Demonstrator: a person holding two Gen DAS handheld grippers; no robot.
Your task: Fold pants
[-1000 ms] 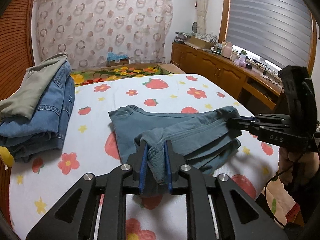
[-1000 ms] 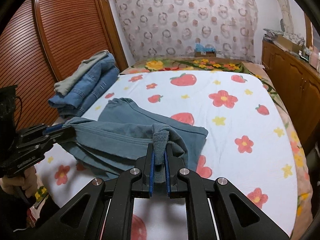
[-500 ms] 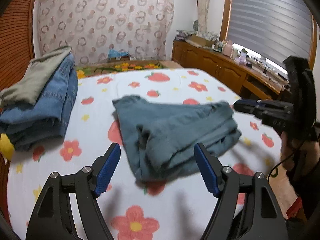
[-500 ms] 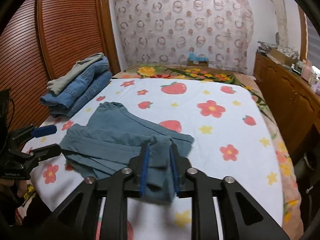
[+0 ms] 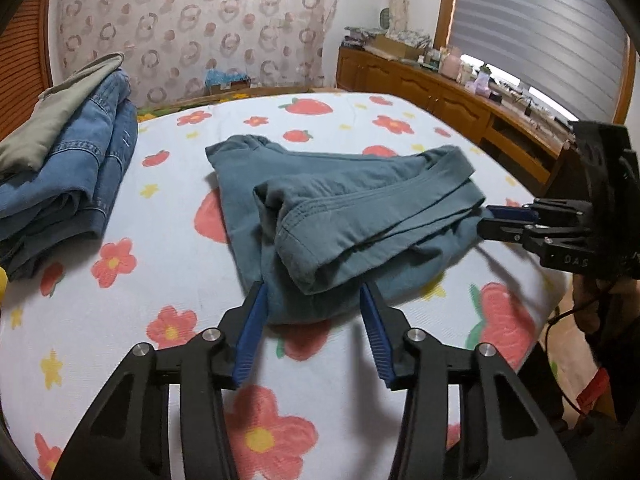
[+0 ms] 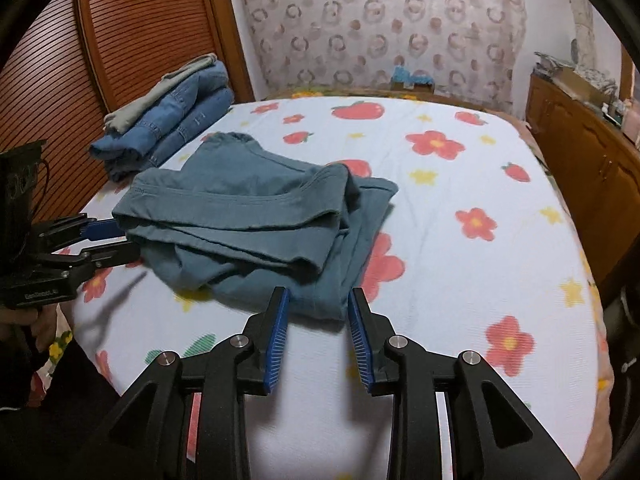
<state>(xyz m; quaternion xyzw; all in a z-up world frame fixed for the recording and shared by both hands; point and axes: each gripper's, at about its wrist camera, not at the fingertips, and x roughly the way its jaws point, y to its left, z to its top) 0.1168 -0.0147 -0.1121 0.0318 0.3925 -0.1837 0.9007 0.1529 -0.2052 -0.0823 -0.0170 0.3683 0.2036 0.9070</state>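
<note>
Lettering reading "DAS" shows in white on the black body of the right gripper in the left wrist view; the label on the left gripper in the right wrist view is too blurred to read. Soft teal pants, folded into a rumpled stack with stitched hems, lie mid-bed on the flower-and-strawberry sheet. Left jaws are closing, spread astride the pants' near edge without pressing it; right jaws are opening, just short of the fabric, holding nothing. Left of the pants sits a denim pile topped by olive cloth. Only the left view shows the slatted blind; only the right view shows the ribbed wooden door.
</note>
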